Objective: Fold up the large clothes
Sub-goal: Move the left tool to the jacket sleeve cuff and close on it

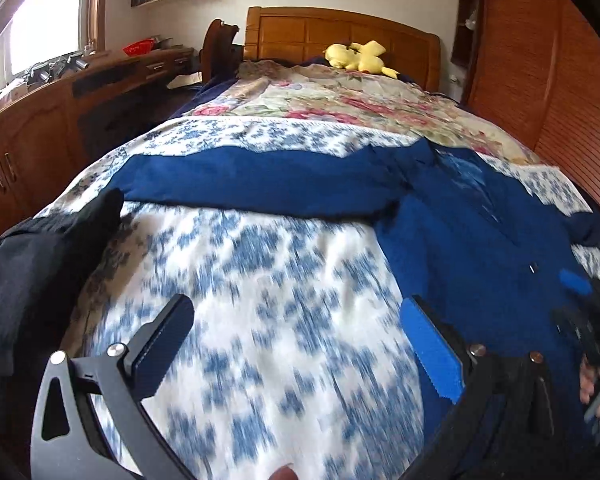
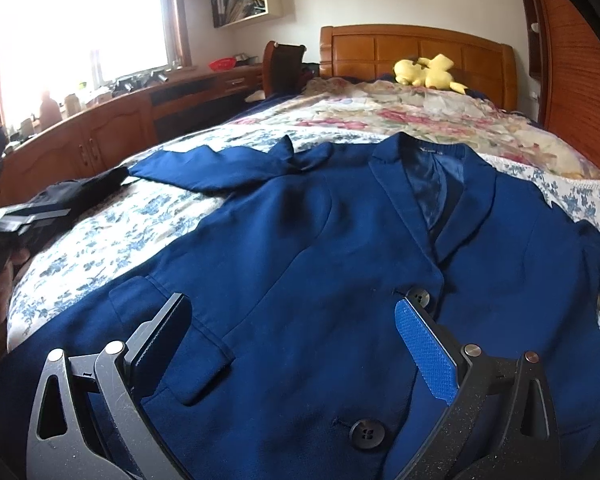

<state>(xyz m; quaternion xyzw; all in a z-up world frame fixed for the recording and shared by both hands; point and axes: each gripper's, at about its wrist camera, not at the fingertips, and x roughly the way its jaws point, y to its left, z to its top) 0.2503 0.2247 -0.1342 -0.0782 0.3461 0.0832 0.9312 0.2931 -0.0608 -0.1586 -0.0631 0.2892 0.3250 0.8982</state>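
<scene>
A navy blue blazer point(image 2: 320, 248) lies face up on the bed, collar toward the headboard, one sleeve stretched out to the left. In the left wrist view the blazer point(image 1: 460, 240) lies to the right with its sleeve point(image 1: 252, 180) running across the bedspread. My left gripper point(image 1: 296, 336) is open and empty above the blue-and-white bedspread, left of the blazer. My right gripper point(image 2: 296, 328) is open and empty just above the blazer's lower front, between the pocket flap point(image 2: 188, 344) and the buttons point(image 2: 418, 295). The right gripper also shows at the left view's right edge point(image 1: 580, 292).
A black garment point(image 1: 32, 264) lies at the bed's left edge. A yellow plush toy point(image 2: 430, 70) sits by the wooden headboard point(image 2: 416, 52). A floral quilt point(image 2: 400, 120) covers the far half. A wooden cabinet point(image 2: 112, 128) runs along the left; a slatted wardrobe point(image 2: 580, 80) stands right.
</scene>
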